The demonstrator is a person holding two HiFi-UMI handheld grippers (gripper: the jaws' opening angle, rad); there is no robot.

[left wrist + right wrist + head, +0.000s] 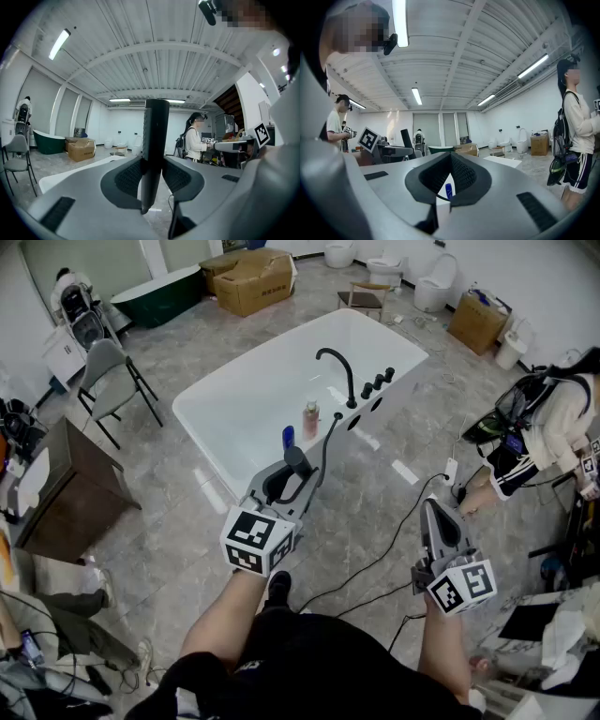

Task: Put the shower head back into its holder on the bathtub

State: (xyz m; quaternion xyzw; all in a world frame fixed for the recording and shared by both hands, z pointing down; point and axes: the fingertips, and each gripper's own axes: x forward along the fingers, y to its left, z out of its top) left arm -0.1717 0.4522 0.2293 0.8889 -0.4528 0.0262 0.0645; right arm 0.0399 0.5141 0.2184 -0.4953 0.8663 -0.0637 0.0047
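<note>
My left gripper (292, 486) is shut on the black shower head (298, 463), holding it in front of the white bathtub (234, 395). In the left gripper view the shower head's handle (154, 140) stands upright, pinched between both pads of the left gripper (152, 177). Its black hose (328, 446) curves up toward the tub's deck, where a black faucet (337, 367), three knobs (379, 381) and two dark openings (354, 423) sit. My right gripper (434, 509) hangs to the right over the floor, shut and empty; its jaws (450, 164) meet tip to tip.
A pink bottle (310, 418) and a blue bottle (289, 437) stand inside the tub. Black cables (394, 540) trail across the floor. A person (553, 427) stands at the right. A folding chair (112, 381) is at the left, with cardboard boxes (253, 279) behind the tub.
</note>
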